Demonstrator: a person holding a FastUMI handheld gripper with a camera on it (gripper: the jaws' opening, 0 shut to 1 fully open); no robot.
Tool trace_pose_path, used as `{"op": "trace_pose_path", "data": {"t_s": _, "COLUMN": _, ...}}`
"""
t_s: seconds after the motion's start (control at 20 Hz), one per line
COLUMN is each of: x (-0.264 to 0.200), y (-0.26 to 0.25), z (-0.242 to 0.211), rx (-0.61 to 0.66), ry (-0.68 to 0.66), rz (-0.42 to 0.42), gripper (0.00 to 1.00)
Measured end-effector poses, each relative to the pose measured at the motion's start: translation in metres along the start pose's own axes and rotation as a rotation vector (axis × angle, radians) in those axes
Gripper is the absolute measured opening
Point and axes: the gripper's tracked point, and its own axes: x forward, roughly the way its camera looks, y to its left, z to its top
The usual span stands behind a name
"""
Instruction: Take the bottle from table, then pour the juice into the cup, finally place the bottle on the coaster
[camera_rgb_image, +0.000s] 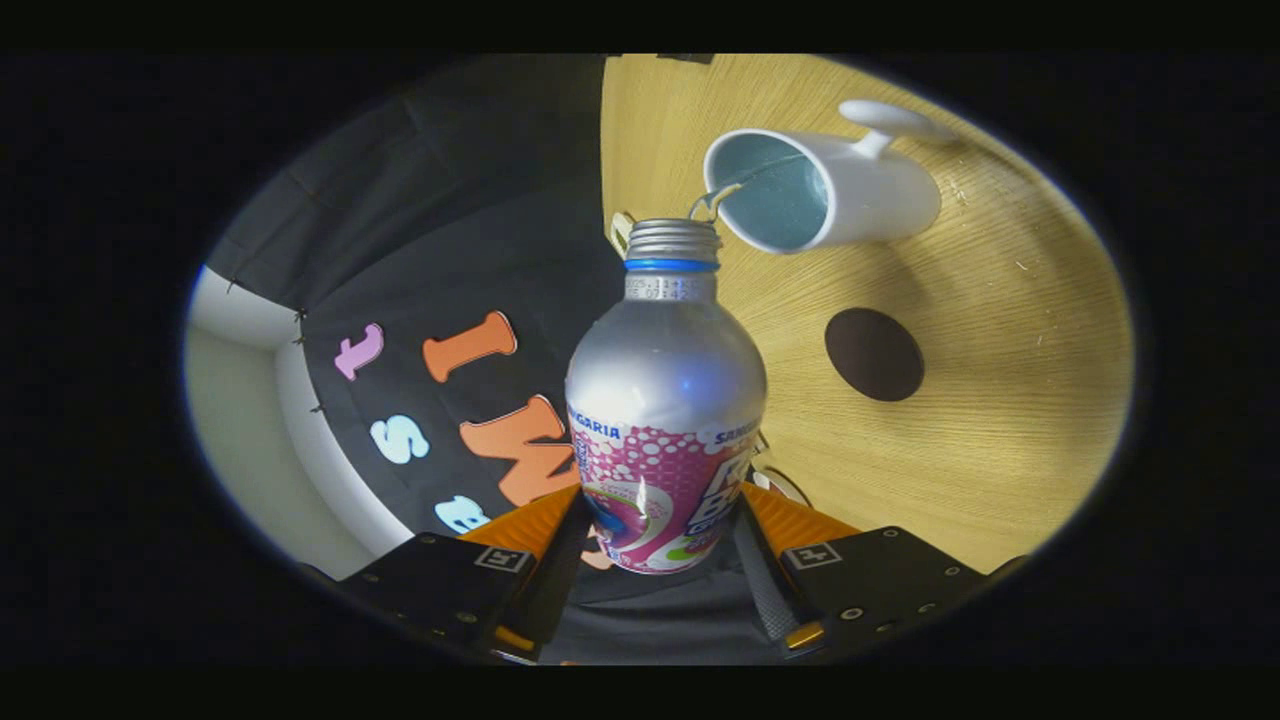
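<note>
My gripper (660, 545) is shut on a silver bottle (665, 400) with a pink label, both fingers pressing its lower body. The whole view is rolled sideways, so the bottle is tipped over the table. Its uncapped threaded mouth (673, 235) points at a white mug (825, 190) with a pale blue inside. A thin stream of liquid (718, 197) runs from the mouth over the mug's rim. The mug's handle (890, 120) faces away from the bottle. A dark round coaster (874, 354) lies on the wooden table (1000, 330), between the mug and my fingers.
The booth's black cloth wall (450, 230) stands along the table's far edge, behind the bottle. A pale wall or floor strip (240, 400) shows past the cloth. A small clip-like piece (621, 230) sits at the table's edge by the bottle's mouth.
</note>
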Motion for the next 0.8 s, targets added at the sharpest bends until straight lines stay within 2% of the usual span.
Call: {"op": "trace_pose_path", "data": {"t_s": 0.8, "x": 0.0006, "y": 0.0030, "z": 0.0000, "rx": 0.091, "ry": -0.009, "rz": -0.011, "gripper": 0.77}}
